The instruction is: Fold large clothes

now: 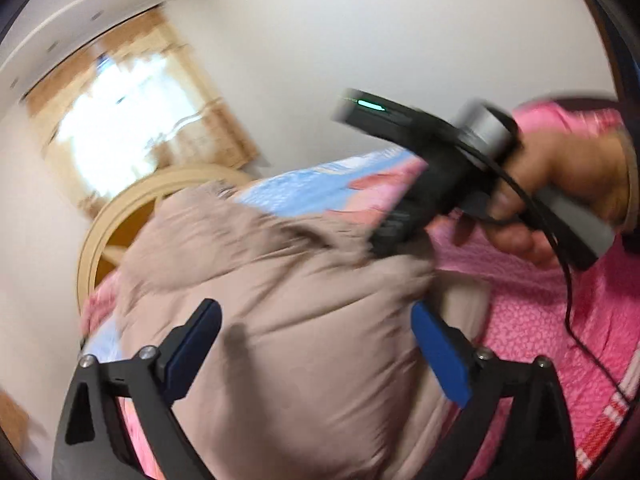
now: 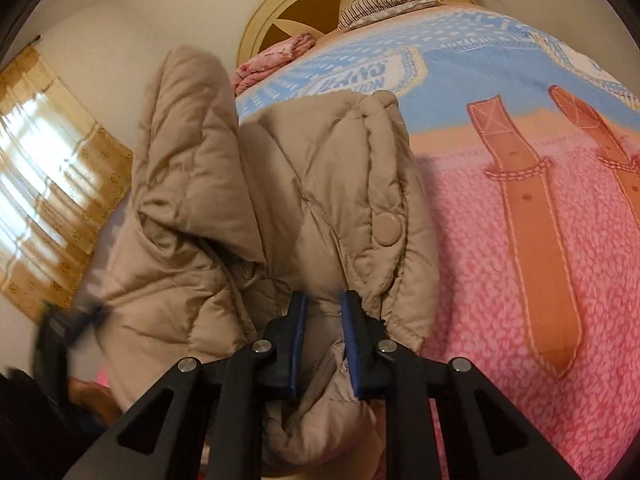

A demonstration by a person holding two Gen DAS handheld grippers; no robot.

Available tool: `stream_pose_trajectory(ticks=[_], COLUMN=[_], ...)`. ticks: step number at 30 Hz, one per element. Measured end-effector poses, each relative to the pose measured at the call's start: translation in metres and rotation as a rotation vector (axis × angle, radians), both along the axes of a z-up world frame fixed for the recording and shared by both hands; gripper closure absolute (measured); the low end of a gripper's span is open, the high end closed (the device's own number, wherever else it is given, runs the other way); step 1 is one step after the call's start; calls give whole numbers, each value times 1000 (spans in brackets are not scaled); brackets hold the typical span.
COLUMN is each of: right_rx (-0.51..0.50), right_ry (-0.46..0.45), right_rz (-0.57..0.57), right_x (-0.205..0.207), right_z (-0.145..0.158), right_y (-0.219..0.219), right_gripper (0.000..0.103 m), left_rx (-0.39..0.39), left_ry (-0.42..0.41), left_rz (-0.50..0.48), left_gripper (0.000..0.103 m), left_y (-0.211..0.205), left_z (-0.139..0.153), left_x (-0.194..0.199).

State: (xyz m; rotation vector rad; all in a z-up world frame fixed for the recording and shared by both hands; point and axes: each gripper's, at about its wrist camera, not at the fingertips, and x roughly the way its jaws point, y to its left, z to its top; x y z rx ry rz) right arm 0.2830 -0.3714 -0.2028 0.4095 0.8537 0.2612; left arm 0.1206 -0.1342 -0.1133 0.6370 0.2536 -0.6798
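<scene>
The right tool [image 2: 323,312] is seen clenched on a bunched fold of a beige quilted jacket [image 2: 280,200], its blue pads pressed into the fabric near the hem. The left tool [image 1: 316,320] is held released, jaws spread wide over the padded back of the same jacket [image 1: 288,340], with no fabric pinched between the pads. The jacket is heaped on a bed covered by a pink and blue blanket [image 2: 500,240]; one part is raised towards the wall, and a collar edge with a round snap button [image 2: 386,229] is turned up beside the right tool. Open blanket is left clear to the right of the jacket's edge. A round cream headboard [image 2: 280,8] and a curtained window [image 2: 52,184] are seen beyond. In the left wrist view, the right tool [image 1: 390,236] is gripped by a hand [image 1: 560,192].
</scene>
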Motion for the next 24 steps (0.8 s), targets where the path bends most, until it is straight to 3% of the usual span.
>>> stream_pose_trajectory(ticks=[4,6,8,10,12,14,16,18,21,23,24], right_rx=[1,-14,-8,12,44,51,64,54,128,76,54], right_ry=[-6,-19,-38,-61,-99,-158,-201,-199,-146,-81,-86], right_rz=[-8,-19,-28,-57,-90,-137,-130,-92,0,14,12], right_x=[4,-1,-13,-31,-41,-46,-37,-19,16,32,31], right_z=[-2,-3,0,8,22,44,59,69,64,51,47], right_y=[-6,-5,-4,-7,-16,-23,-21,-11,8,22,26], right_gripper=[86,86,83,81,66,30,18,18,20,74,75], left_rx=[-76,-80,-75,-51,-35,-13,-2,-6,-12,-30,-55], left_ry=[5,59,113,105,89,59,53,69,91,95,93], left_rz=[240,324,347,332,320,299,277,270,268,288,311], left_gripper=[0,0,0,0,0,0,0,0,0,0,0], left_y=[32,36,31,20,15,0,1,2,11,14,18], left_z=[28,28,20,15,9,5,2,1,-3,4,12], left_x=[43,71,87,86,71,75,85,86,97,99,100])
